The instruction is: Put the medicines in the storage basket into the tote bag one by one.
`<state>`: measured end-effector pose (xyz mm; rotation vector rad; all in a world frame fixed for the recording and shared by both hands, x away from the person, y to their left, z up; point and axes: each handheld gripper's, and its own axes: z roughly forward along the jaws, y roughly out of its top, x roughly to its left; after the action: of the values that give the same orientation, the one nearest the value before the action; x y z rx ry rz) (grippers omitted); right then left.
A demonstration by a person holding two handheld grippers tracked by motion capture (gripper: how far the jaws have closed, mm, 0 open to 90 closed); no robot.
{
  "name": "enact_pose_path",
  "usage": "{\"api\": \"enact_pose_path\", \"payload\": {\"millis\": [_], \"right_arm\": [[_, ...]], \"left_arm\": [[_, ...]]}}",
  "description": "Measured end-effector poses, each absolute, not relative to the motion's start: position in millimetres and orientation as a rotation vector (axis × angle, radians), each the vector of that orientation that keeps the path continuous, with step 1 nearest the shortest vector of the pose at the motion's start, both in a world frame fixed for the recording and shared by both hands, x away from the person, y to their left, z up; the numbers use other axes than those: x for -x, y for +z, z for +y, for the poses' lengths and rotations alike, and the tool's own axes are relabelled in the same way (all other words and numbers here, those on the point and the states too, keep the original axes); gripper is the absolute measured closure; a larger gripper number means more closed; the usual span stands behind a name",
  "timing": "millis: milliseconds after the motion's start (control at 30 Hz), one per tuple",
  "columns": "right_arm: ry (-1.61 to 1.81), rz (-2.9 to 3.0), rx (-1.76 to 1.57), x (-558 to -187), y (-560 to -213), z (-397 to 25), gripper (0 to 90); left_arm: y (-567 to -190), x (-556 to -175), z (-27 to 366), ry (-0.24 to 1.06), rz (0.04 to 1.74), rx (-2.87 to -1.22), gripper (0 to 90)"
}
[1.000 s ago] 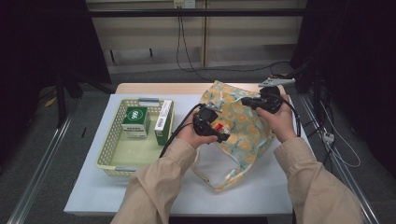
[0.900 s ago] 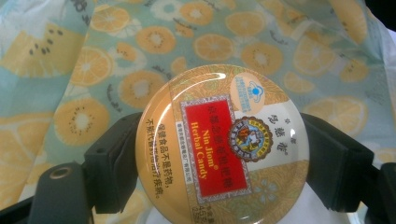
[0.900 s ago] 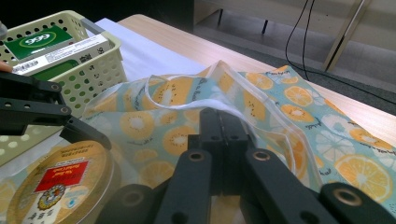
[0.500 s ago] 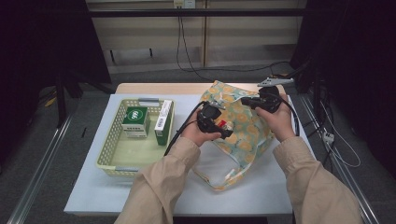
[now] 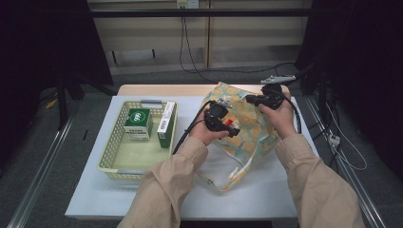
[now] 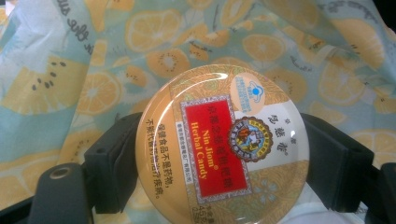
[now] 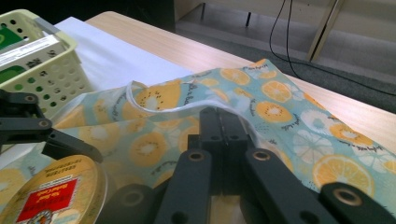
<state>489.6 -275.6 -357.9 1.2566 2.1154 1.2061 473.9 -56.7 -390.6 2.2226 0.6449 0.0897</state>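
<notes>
The herbal candy tin point(image 6: 222, 149), clamped in the left gripper point(image 5: 222, 121), hovers over the fruit-print bag point(image 5: 247, 137), not yet inside. The right gripper point(image 7: 219, 128), jaws closed, pinches the bag's rim. Boxes remain in the basket point(image 5: 114, 156) at left.

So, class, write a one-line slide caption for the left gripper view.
Left gripper clamps a round herbal candy tin between its jaws above a fruit-print bag.
</notes>
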Motion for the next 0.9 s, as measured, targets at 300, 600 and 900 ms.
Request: {"api": "enact_pose_path", "payload": {"millis": [300,600,900], "right_arm": [[1.218,2.101,-1.314,-501.9,-370.8,-282.9,90.0],[1.228,2.1,-1.314,-505.8,-369.1,-285.4,90.0],[1.213,2.118,-1.301,-494.0,-360.9,-282.6,90.0]], "left_arm": [[-394.9,-490.4,-75.7,0.087,0.643,-2.223,20.5],[-405.2,-507.9,-90.7,0.175,0.651,-2.14,11.7],[-383.3,-494.7,-71.3,0.195,0.626,-2.195,13.2]]}}
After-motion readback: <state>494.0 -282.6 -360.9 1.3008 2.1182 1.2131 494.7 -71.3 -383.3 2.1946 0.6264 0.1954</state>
